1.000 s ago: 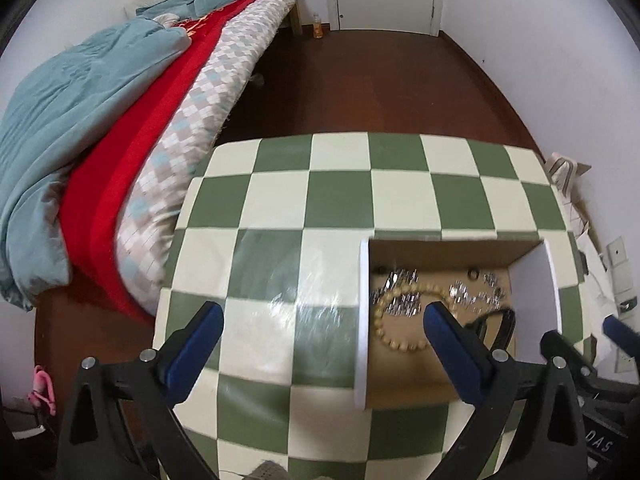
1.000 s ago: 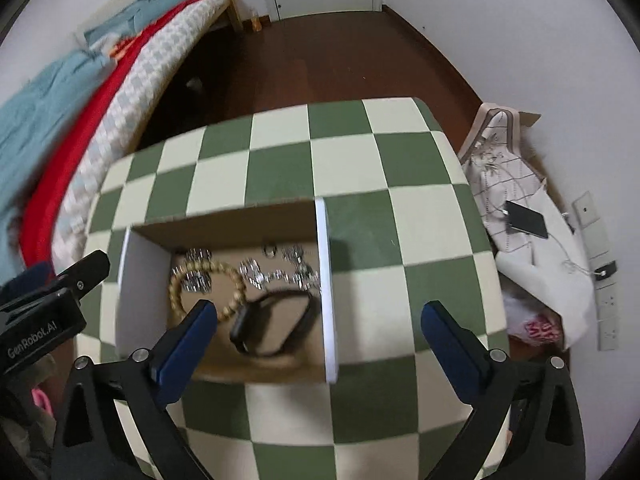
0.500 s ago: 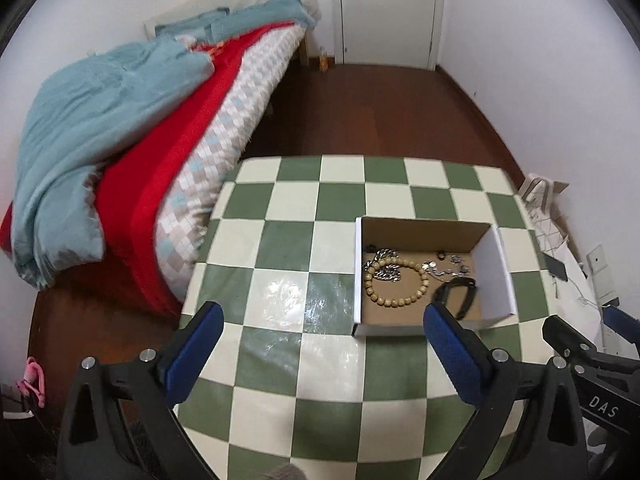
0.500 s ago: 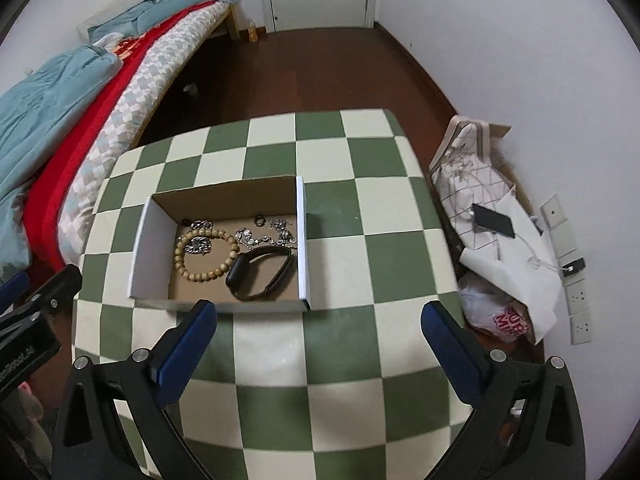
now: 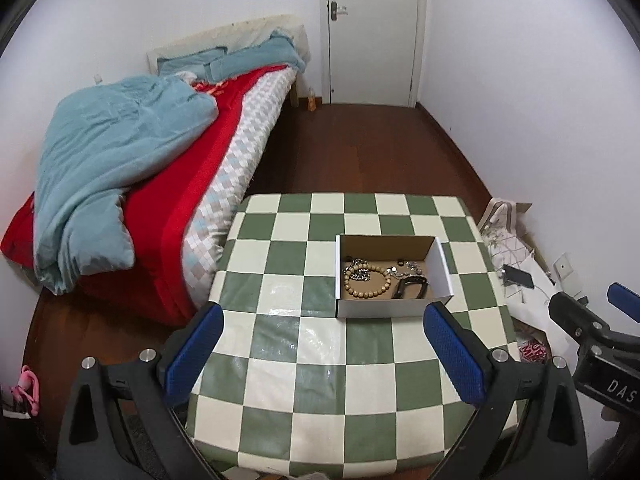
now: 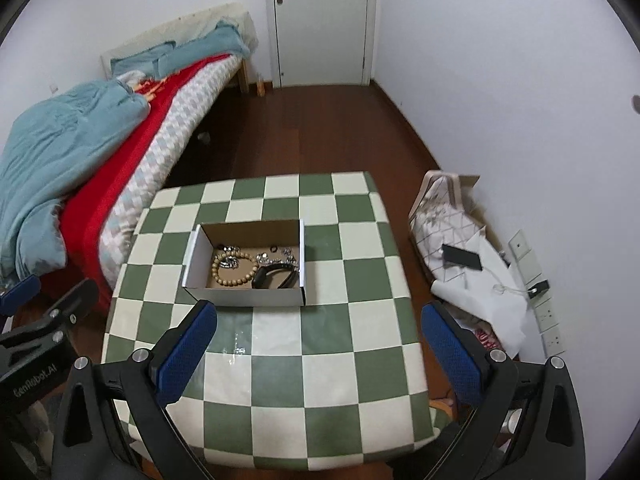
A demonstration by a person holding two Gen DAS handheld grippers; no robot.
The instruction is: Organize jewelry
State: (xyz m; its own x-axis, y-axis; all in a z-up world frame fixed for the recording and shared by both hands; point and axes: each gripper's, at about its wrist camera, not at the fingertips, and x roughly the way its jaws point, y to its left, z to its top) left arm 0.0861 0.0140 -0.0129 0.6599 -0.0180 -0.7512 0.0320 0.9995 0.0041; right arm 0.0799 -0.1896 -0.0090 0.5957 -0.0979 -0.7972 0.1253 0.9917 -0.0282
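Note:
A small cardboard box (image 5: 380, 312) with white outer walls stands on the green-and-cream checkered table (image 5: 304, 360); it also shows in the right wrist view (image 6: 244, 294). Inside lie a wooden bead bracelet (image 5: 366, 282) (image 6: 234, 268), a black band (image 5: 412, 286) (image 6: 276, 274) and several small silver pieces (image 5: 404, 266) (image 6: 276, 257). My left gripper (image 5: 324, 354) is open and empty, held high above the table's near side. My right gripper (image 6: 320, 354) is open and empty, also high and back from the box.
A bed (image 5: 132, 184) with a red cover and blue blanket lies left of the table. A patterned bag with a phone (image 6: 460, 256) and white papers sit on the floor at the right. A white door (image 5: 372, 32) is at the far wall.
Both grippers have pulled up and back from the box, which now looks much smaller and farther away. Both stay open and empty. The jewelry in the box has not moved.

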